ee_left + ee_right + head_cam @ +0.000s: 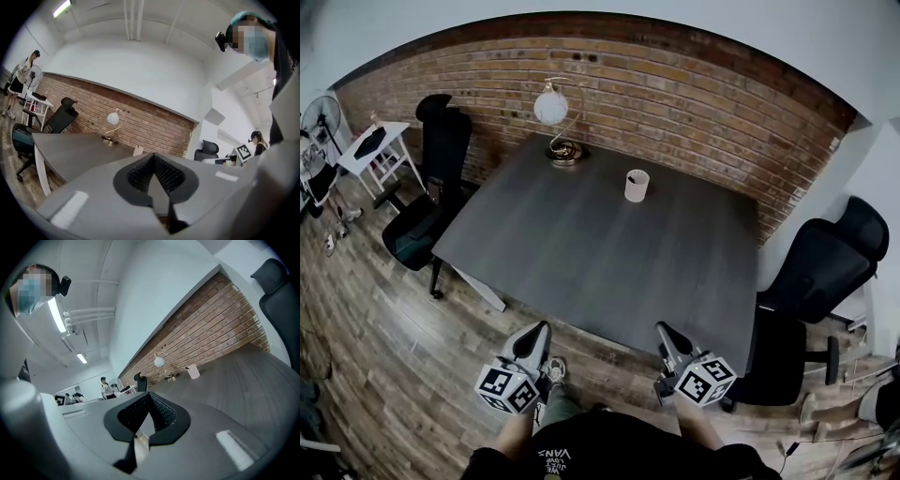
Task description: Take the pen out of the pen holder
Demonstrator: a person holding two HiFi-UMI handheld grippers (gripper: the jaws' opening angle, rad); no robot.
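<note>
Presently both pairs of jaws are pressed fully together, nothing between them. Left gripper (539,330) and right gripper (664,330) point level, side by side at the near edge of the dark table (581,253).

Pen holder (637,186): a small white cup, upright, toward the far edge of the table and well apart from both grippers. A dark sliver at its rim may be the pen, but it is too small to be sure. A globe desk lamp (555,117) stands near it, to its left in the head view.

Risks, as I judge them:
- Jaws arriving shut would nudge the cup, not take the pen; they need to part on the way in.
- The cup looks light, so a slanted pull on the pen could tip or drag it unless the other gripper steadies it.
- The long reach could swing the left gripper into the lamp.
- A thin pen pinched off-centre may slip.
</note>
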